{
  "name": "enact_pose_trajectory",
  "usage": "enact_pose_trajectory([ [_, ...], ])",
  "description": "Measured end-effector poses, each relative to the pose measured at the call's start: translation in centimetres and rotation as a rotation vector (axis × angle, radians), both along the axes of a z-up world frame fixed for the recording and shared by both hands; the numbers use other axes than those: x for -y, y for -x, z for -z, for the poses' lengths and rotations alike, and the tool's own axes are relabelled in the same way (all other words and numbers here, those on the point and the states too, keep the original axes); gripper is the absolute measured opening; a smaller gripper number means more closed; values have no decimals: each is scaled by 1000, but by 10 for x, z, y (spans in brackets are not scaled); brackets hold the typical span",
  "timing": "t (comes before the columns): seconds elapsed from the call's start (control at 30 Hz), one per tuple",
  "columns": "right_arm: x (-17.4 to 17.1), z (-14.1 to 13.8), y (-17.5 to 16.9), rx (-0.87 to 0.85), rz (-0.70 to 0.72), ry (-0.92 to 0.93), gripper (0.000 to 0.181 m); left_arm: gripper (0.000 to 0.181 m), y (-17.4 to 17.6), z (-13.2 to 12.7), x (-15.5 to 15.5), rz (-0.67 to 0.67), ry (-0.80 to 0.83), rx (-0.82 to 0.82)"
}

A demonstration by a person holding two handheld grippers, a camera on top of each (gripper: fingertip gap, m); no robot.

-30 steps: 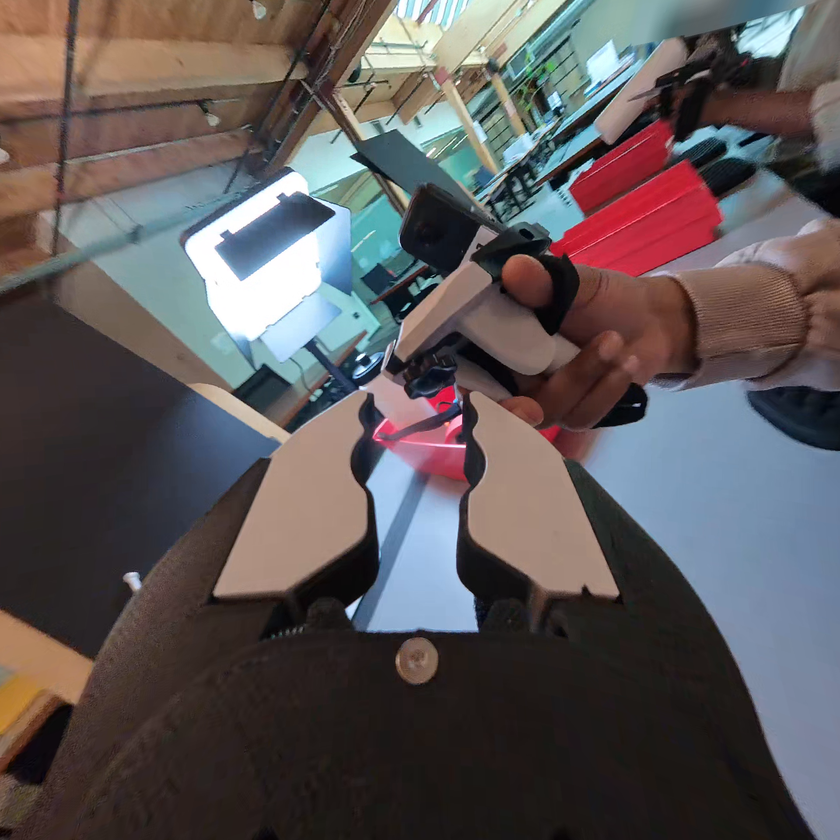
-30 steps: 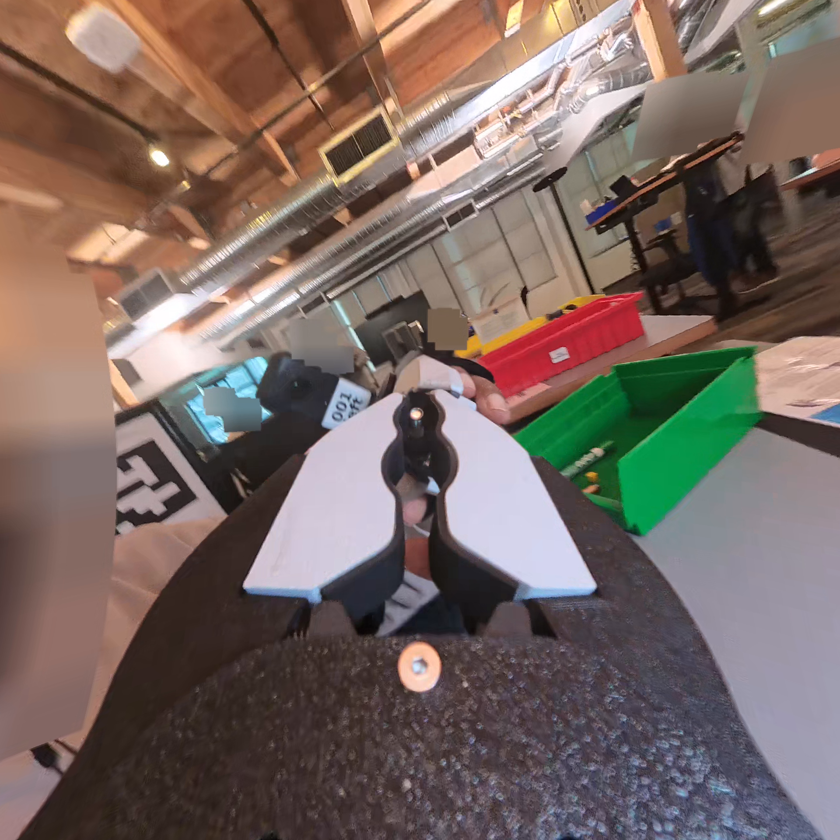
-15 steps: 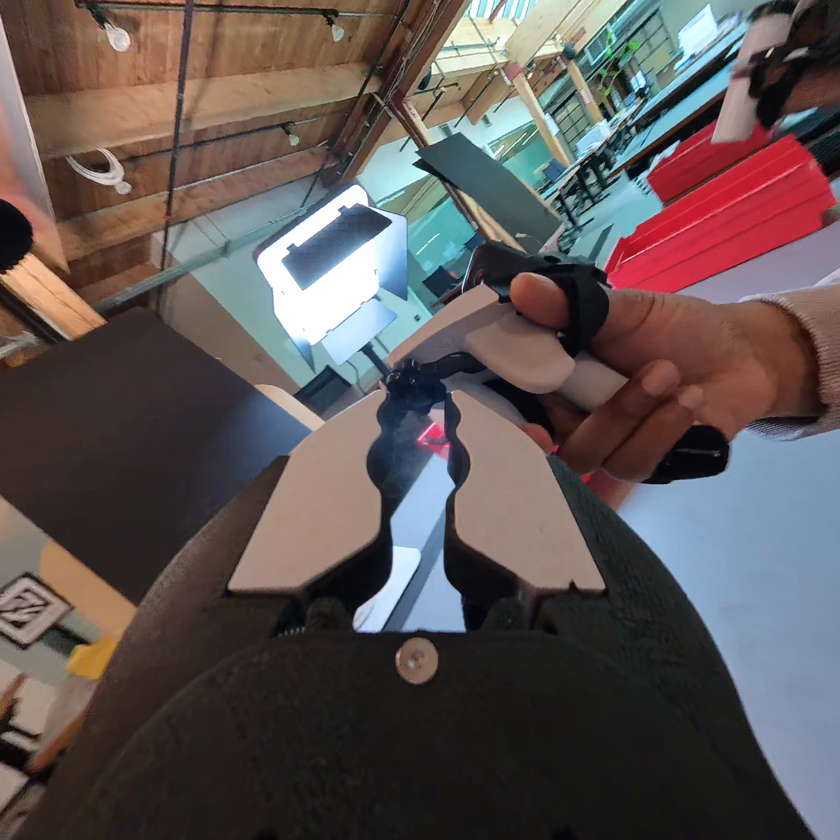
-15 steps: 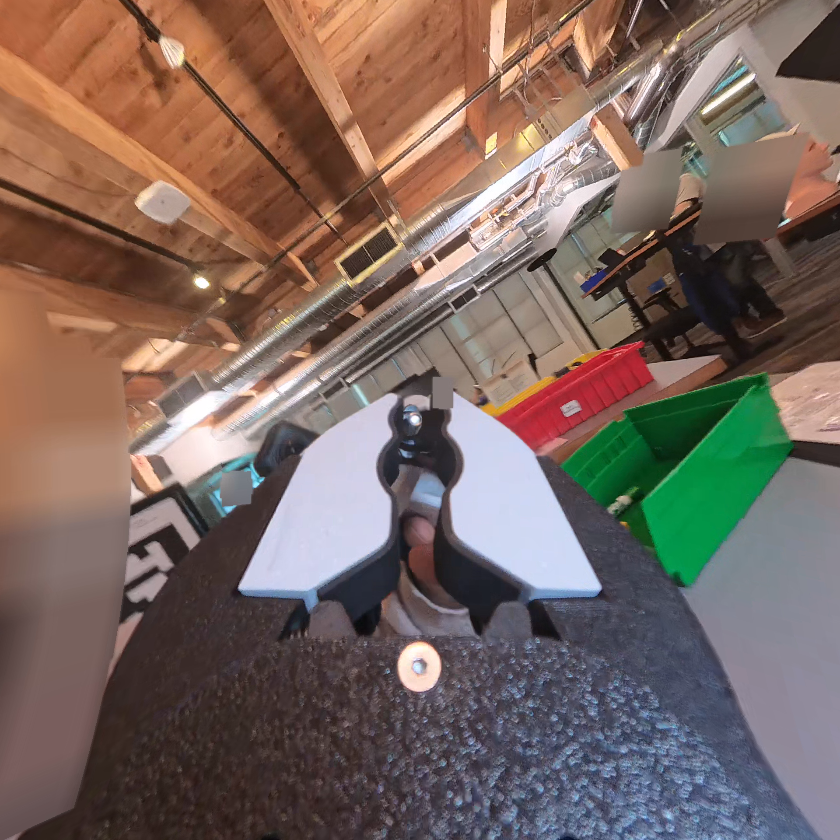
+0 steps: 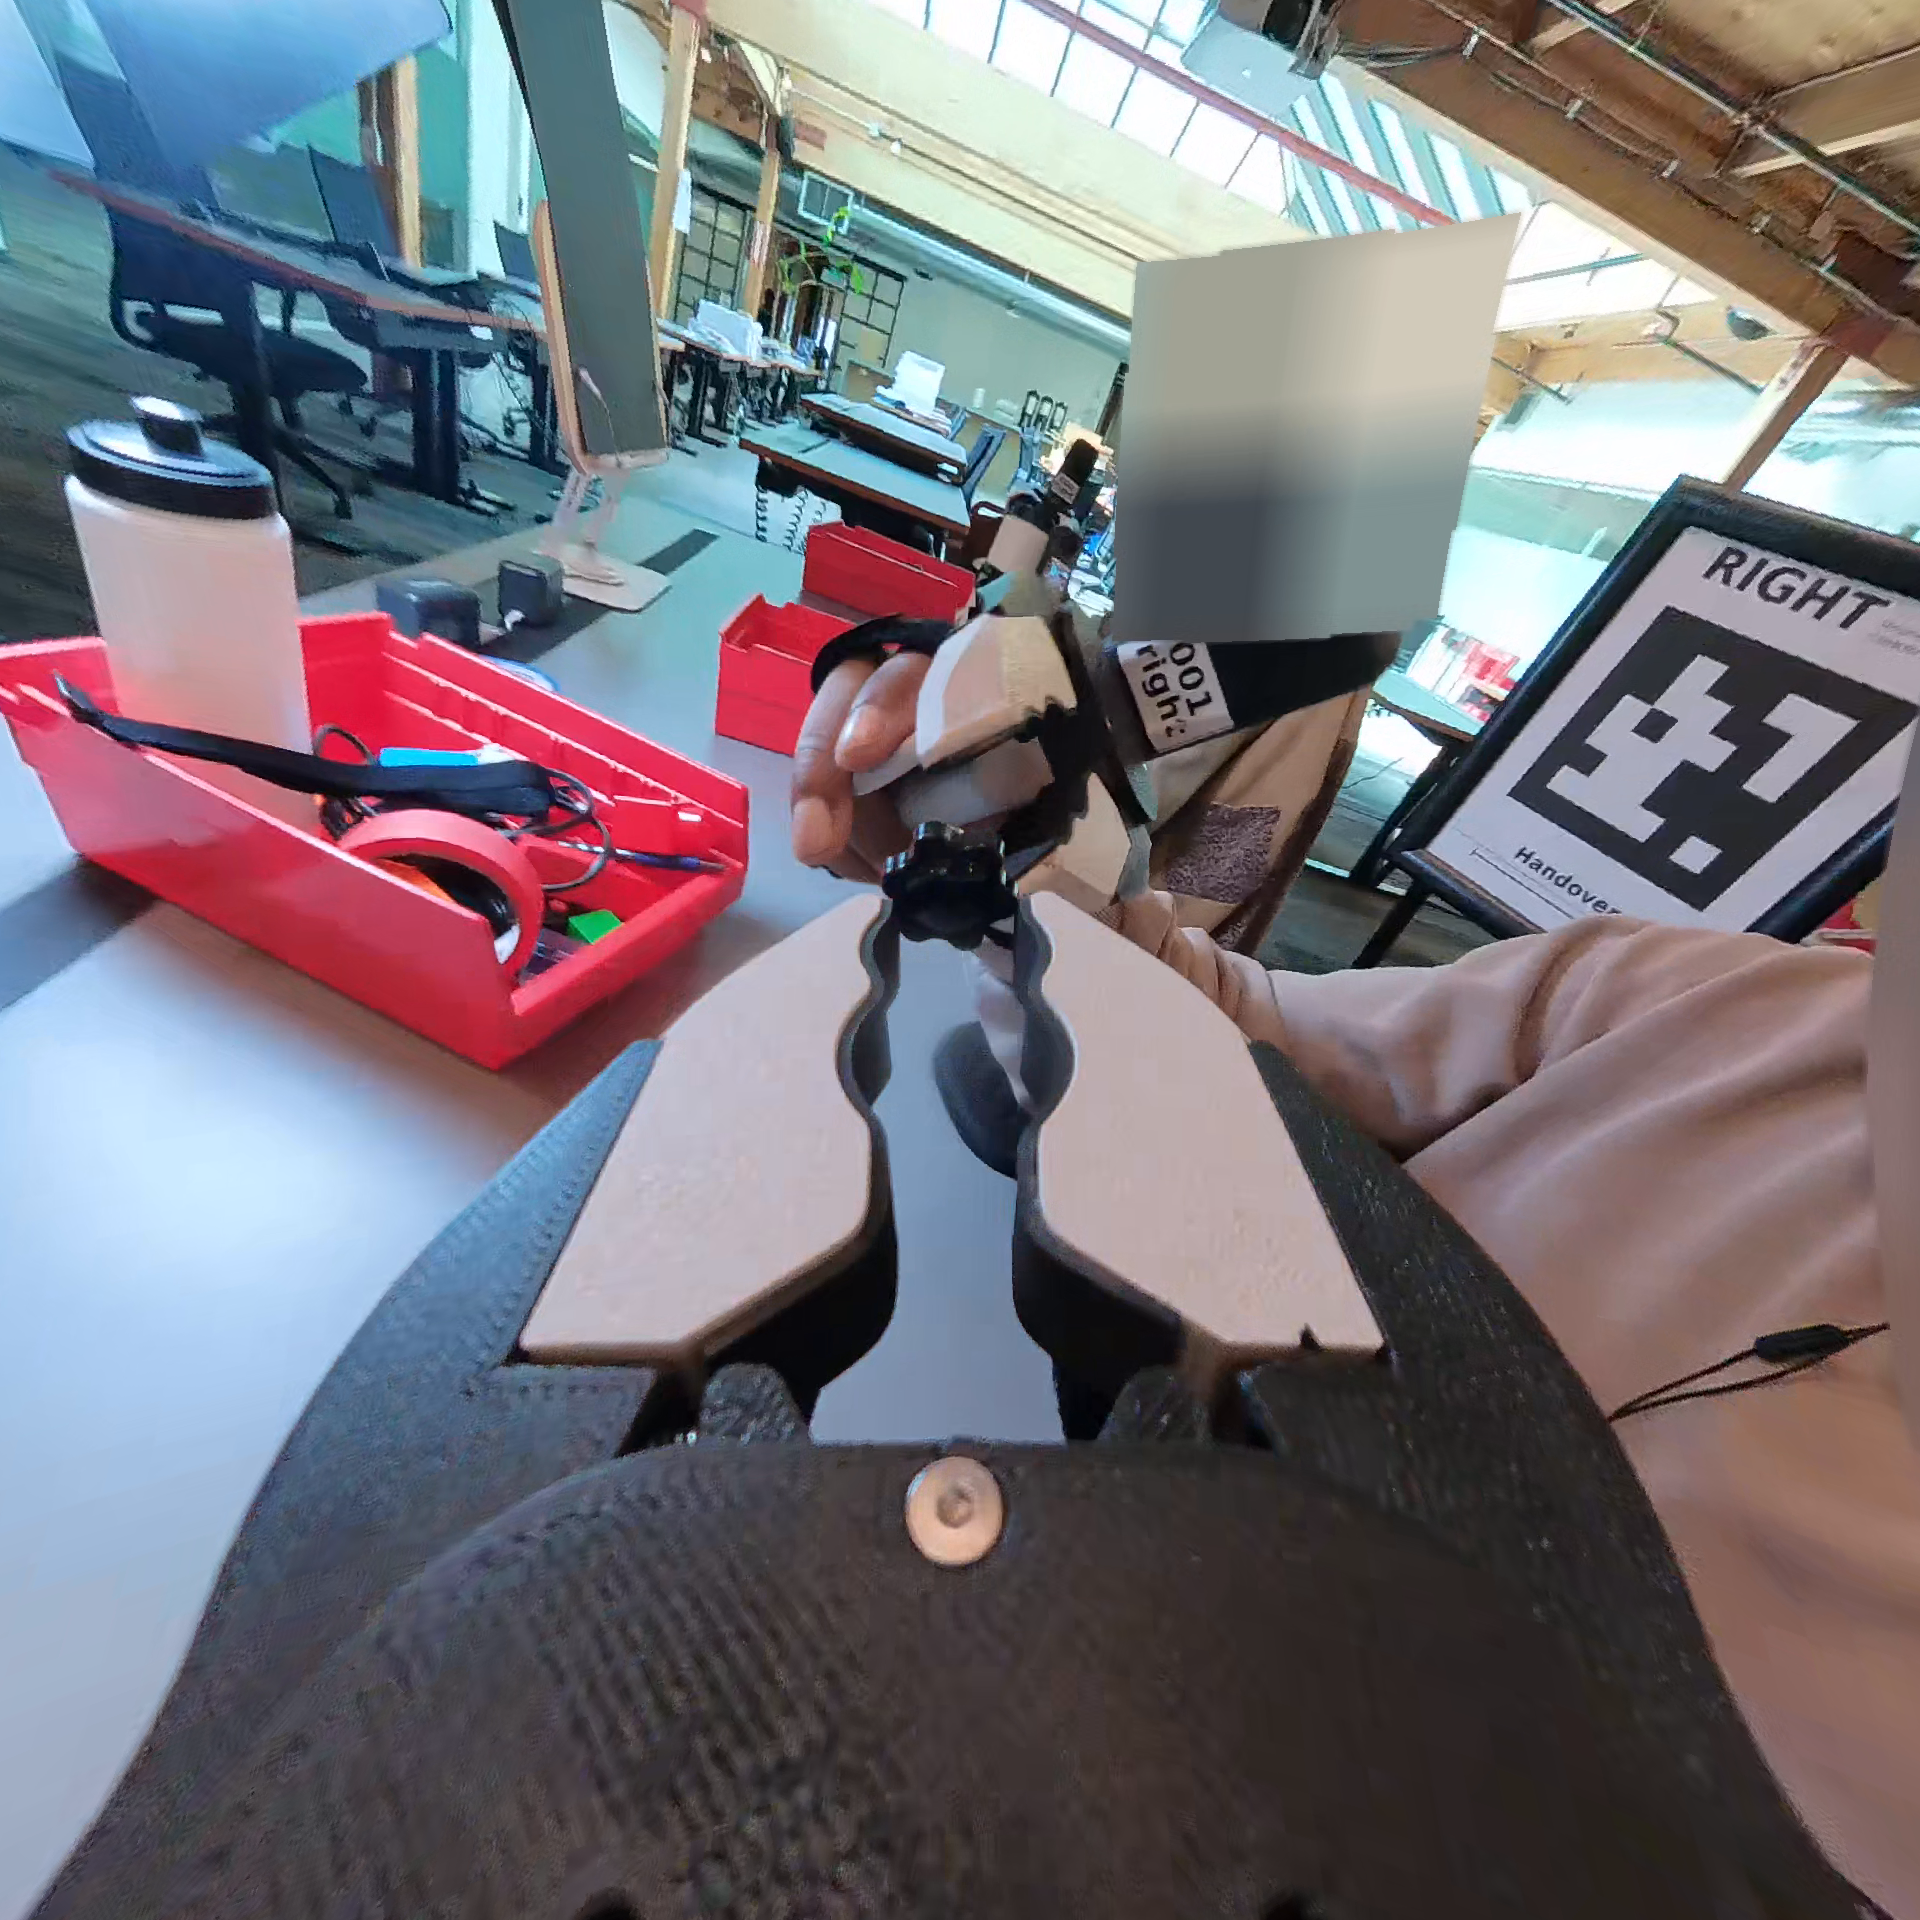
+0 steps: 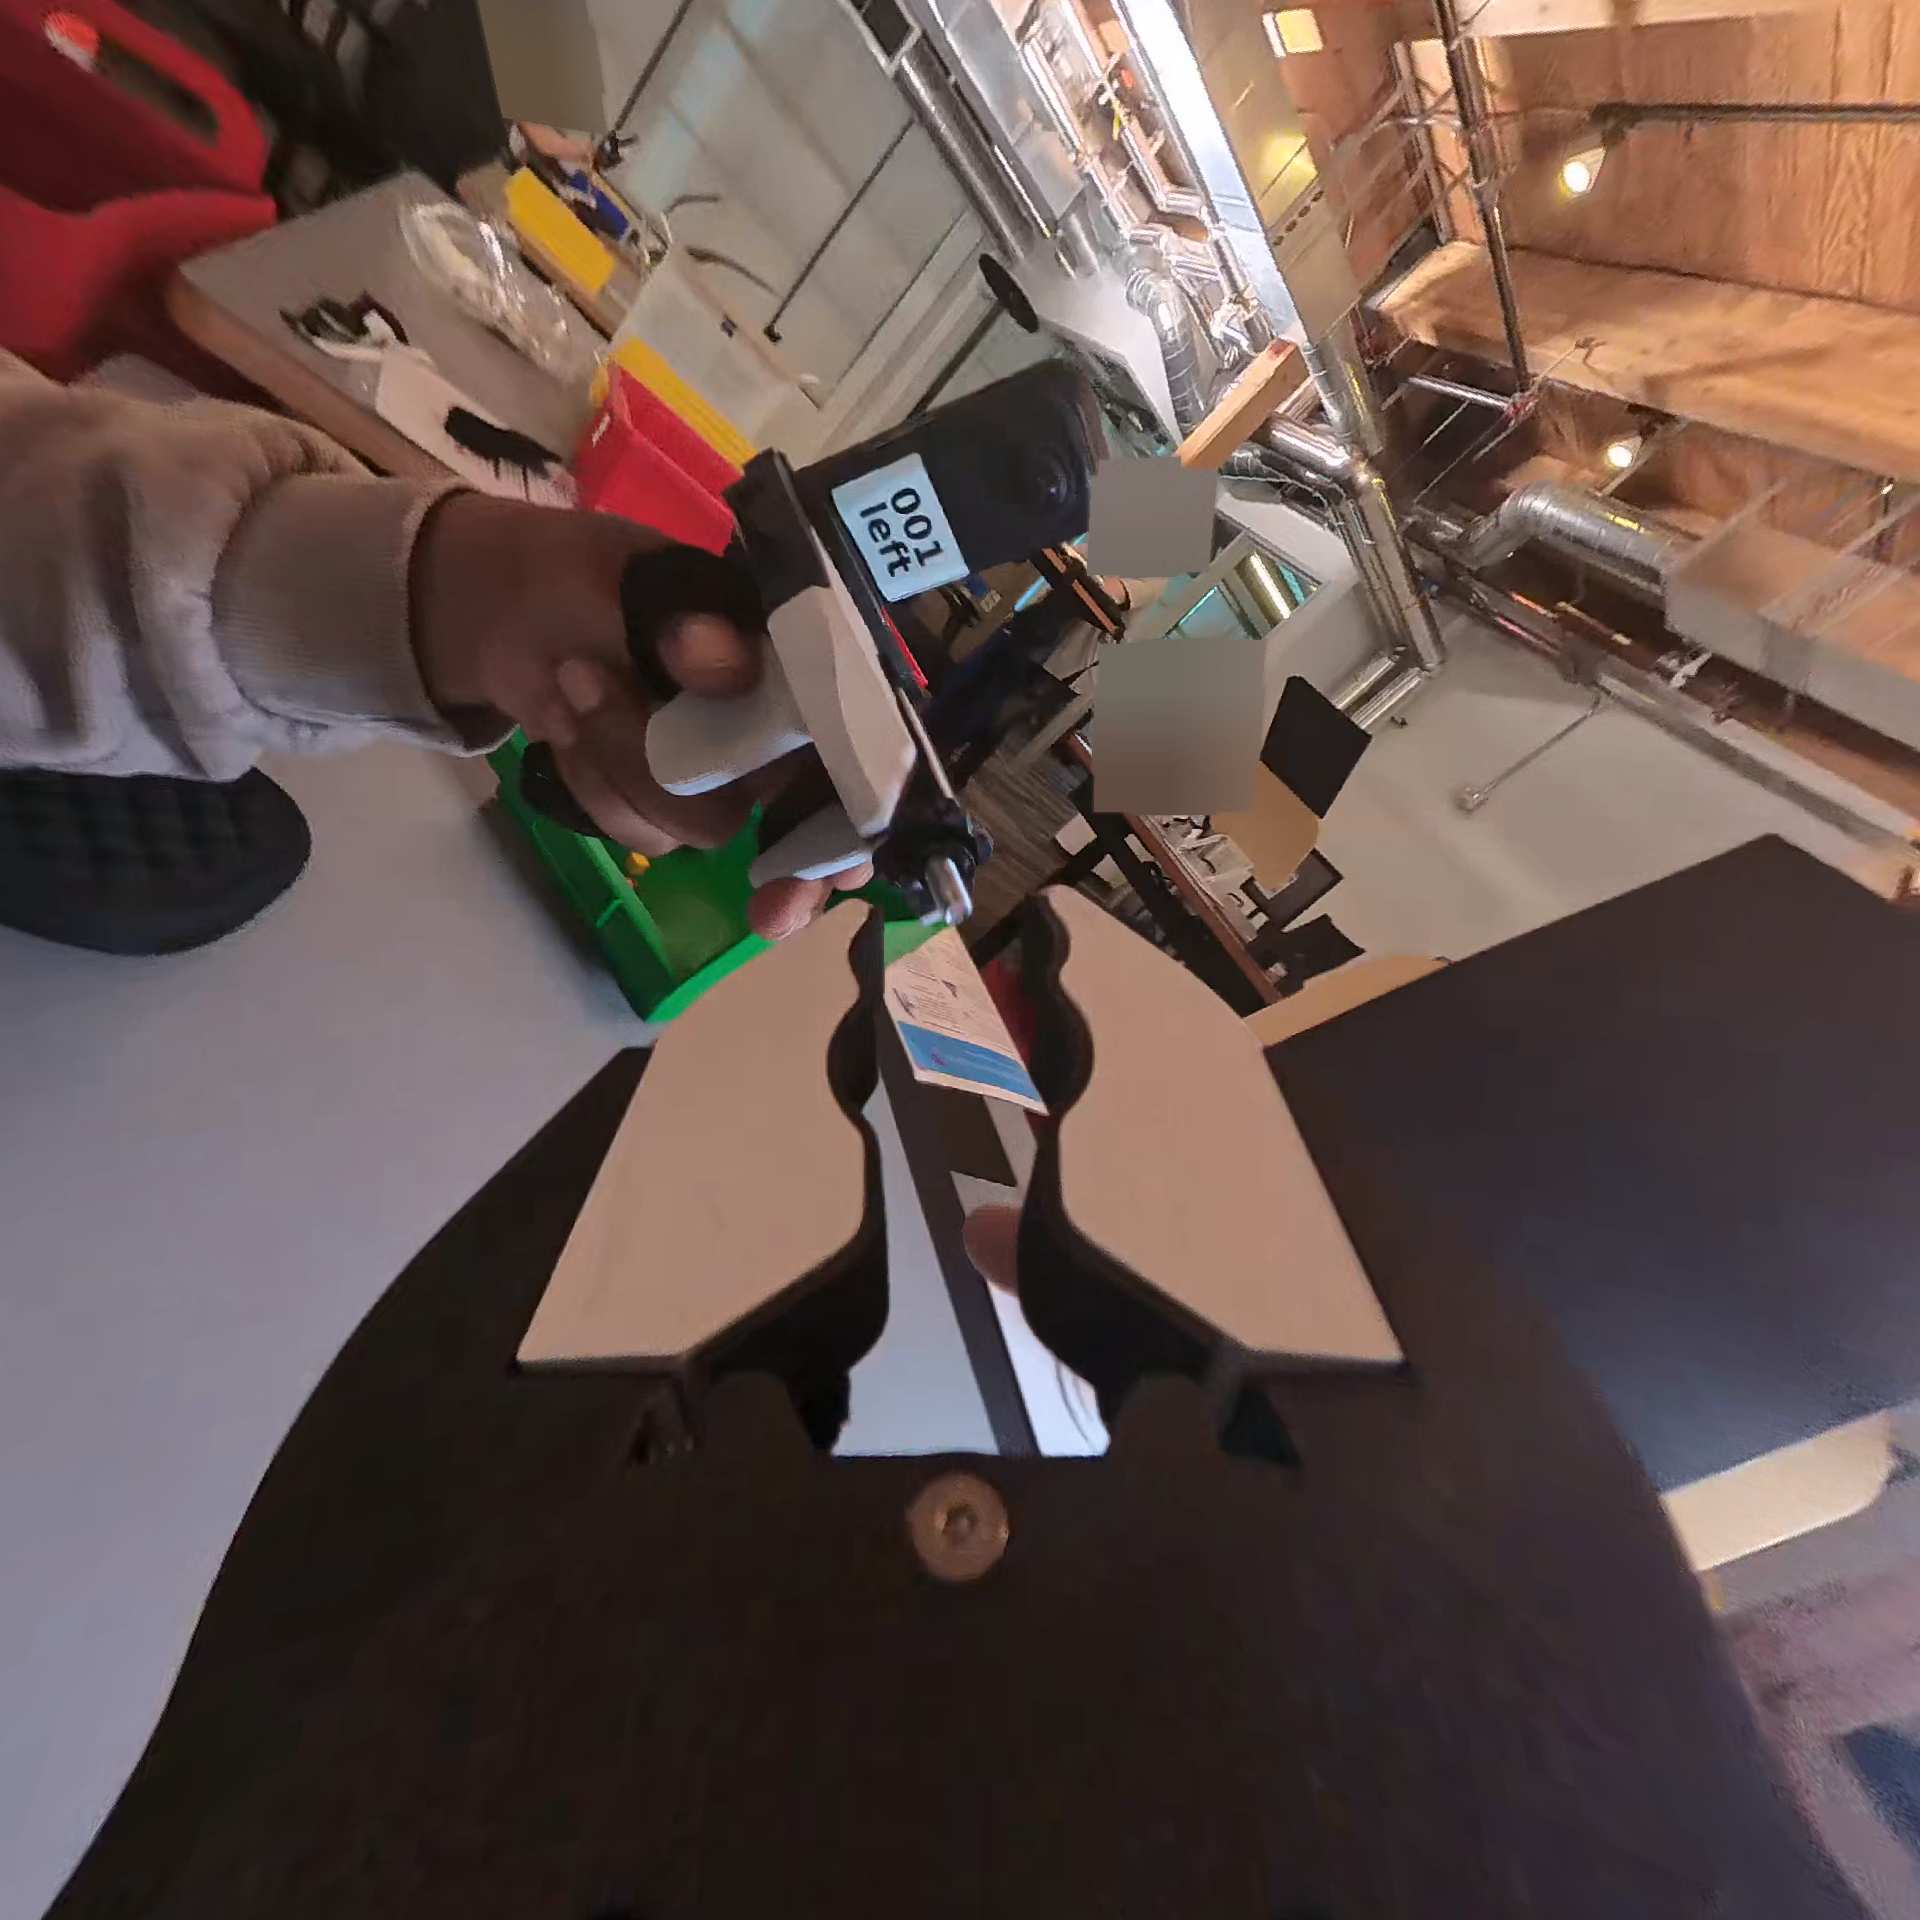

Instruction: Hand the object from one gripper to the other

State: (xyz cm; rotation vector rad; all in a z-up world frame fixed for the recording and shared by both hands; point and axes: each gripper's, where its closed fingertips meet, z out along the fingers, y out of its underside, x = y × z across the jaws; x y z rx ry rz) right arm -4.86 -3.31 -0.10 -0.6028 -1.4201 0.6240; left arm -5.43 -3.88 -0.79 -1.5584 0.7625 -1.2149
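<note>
The object is a small black knob [image 5: 940, 906] with a wavy, star-like edge. A short shiny metal pin [image 6: 948, 900] sticks out from its middle. The knob sits at the very end of the left tongs [image 5: 951, 920], pressed between their two tips, and it is held in the air above the grey desk [image 5: 260, 1143]. In the right wrist view its pin points toward the mouth of the right tongs [image 6: 954, 925]. Their tips stand apart on both sides of the pin and do not press on it.
</note>
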Motion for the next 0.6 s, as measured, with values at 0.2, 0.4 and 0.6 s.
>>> enact_pose_trajectory([
  [0.2, -4, 8, 6, 44, 59, -35, 3, 21, -8, 3, 4, 29, 6, -17],
  [0.4, -5, 11, 5, 59, 22, 30, 4, 21, -9, 5, 3, 31, 19, -18],
  [0.6, -3, 13, 6, 72, 45, -28, 6, 21, -9, 8, 2, 45, 41, -15],
])
